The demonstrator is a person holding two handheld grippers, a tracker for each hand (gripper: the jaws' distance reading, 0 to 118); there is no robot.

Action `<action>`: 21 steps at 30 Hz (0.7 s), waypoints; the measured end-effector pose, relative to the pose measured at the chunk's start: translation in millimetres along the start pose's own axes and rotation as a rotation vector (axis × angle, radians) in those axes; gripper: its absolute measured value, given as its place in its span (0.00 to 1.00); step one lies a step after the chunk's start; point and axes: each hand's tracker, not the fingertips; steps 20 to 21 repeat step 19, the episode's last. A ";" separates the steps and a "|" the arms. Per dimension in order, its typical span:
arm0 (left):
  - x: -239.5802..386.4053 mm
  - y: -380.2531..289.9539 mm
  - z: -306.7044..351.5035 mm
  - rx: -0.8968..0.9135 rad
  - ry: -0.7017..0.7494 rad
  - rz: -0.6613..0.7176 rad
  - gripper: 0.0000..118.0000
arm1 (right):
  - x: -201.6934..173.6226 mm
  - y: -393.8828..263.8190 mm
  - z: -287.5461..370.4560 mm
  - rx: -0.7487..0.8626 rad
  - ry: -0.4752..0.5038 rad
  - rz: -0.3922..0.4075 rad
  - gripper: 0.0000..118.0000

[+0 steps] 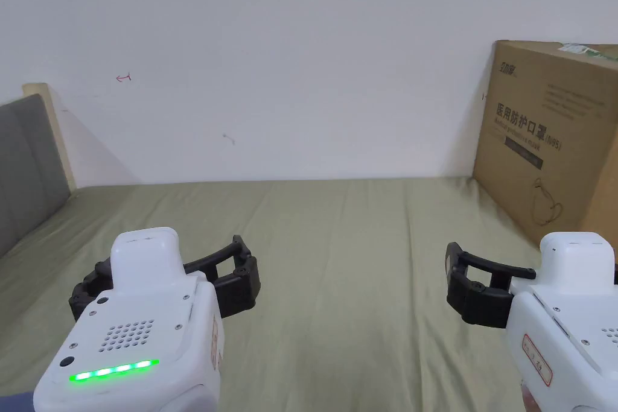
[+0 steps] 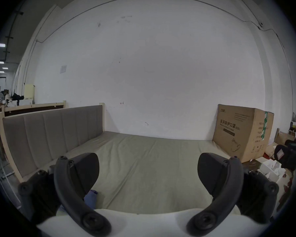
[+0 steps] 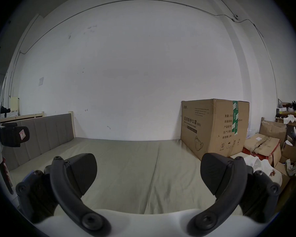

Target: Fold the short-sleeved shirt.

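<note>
Both grippers hover side by side over a bed covered by an olive-green sheet point(image 1: 338, 262). My left gripper point(image 1: 163, 271) is open, its black jaws wide apart with nothing between them point(image 2: 148, 157). My right gripper point(image 1: 534, 271) is open too and holds nothing point(image 3: 149, 157). A small patch of blue cloth point(image 2: 91, 198) peeks out low behind the left gripper's left jaw; I cannot tell what it belongs to. The left gripper point(image 3: 14, 136) also appears at the left edge of the right gripper view.
A large cardboard box point(image 1: 549, 148) stands at the bed's right end against the white wall. A grey padded headboard point(image 2: 55, 134) borders the left side. Boxes and clutter point(image 3: 270, 148) pile up beyond the box on the right.
</note>
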 end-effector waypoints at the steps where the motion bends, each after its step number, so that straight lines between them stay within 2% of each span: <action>1: 0.7 -0.3 0.7 0.000 0.000 0.001 0.98 | -0.4 -0.2 0.2 -0.001 0.001 0.000 1.00; 8: 5.7 1.2 2.1 -0.002 -0.004 -0.020 0.97 | -0.2 -1.5 3.1 0.002 0.007 -0.013 1.00; 13: 2.5 -0.1 3.5 0.002 -0.096 0.054 0.98 | 0.2 -4.5 2.9 -0.009 0.008 -0.019 1.00; 21: 12.1 -4.7 1.0 -0.020 -0.082 0.009 0.98 | 1.7 -10.2 -0.2 -0.019 0.008 -0.015 1.00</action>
